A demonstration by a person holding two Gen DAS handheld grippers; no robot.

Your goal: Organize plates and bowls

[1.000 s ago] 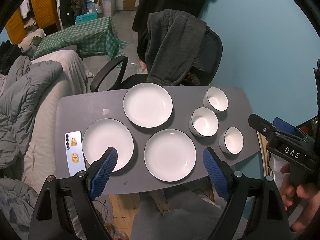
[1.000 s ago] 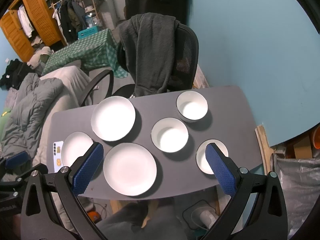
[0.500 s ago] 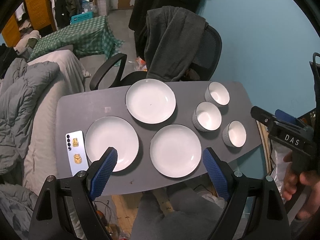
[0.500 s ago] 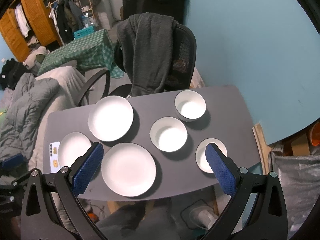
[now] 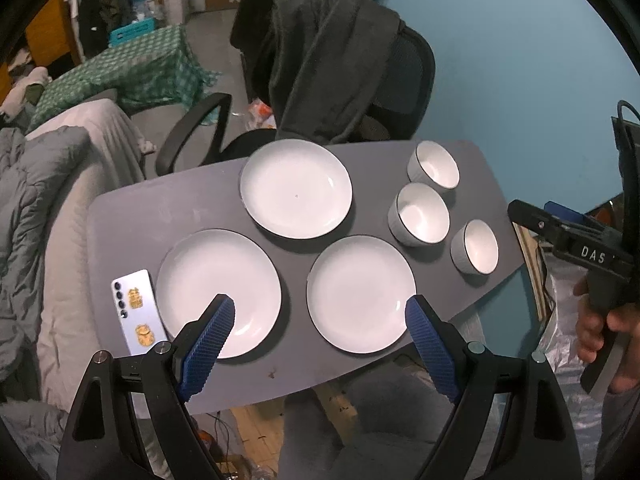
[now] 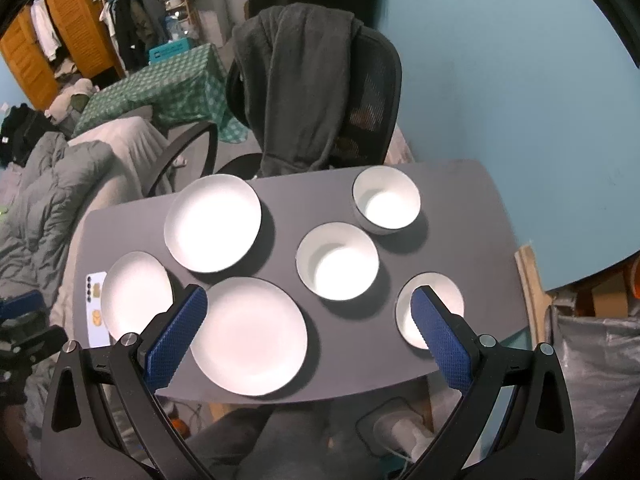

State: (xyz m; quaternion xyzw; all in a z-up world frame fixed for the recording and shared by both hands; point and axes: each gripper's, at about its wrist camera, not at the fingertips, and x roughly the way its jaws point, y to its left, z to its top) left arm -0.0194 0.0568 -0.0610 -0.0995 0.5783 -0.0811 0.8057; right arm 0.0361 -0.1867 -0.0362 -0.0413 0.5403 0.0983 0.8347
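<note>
Three white plates lie flat on the grey table (image 5: 168, 208): a far plate (image 5: 296, 188) (image 6: 213, 222), a near-left plate (image 5: 218, 280) (image 6: 134, 294) and a near-middle plate (image 5: 360, 294) (image 6: 250, 336). Three white bowls stand to the right: far bowl (image 5: 434, 164) (image 6: 387, 200), middle bowl (image 5: 420, 214) (image 6: 338, 266), near bowl (image 5: 476, 246) (image 6: 430, 308). My left gripper (image 5: 318, 334) hovers open high above the table's near edge. My right gripper (image 6: 306, 330) also hangs open above the near edge, holding nothing. The right tool (image 5: 588, 256) and a hand show at the left view's right side.
A phone (image 5: 138, 312) lies on the table's left edge beside the near-left plate. An office chair draped with a dark garment (image 6: 304, 92) stands behind the table. A bed with grey bedding (image 5: 36, 208) is on the left, a teal wall (image 6: 500, 60) on the right.
Both grippers drifted slightly, so the table shifted a little in each view. The plates and bowls have not moved. Both grippers remain open.
</note>
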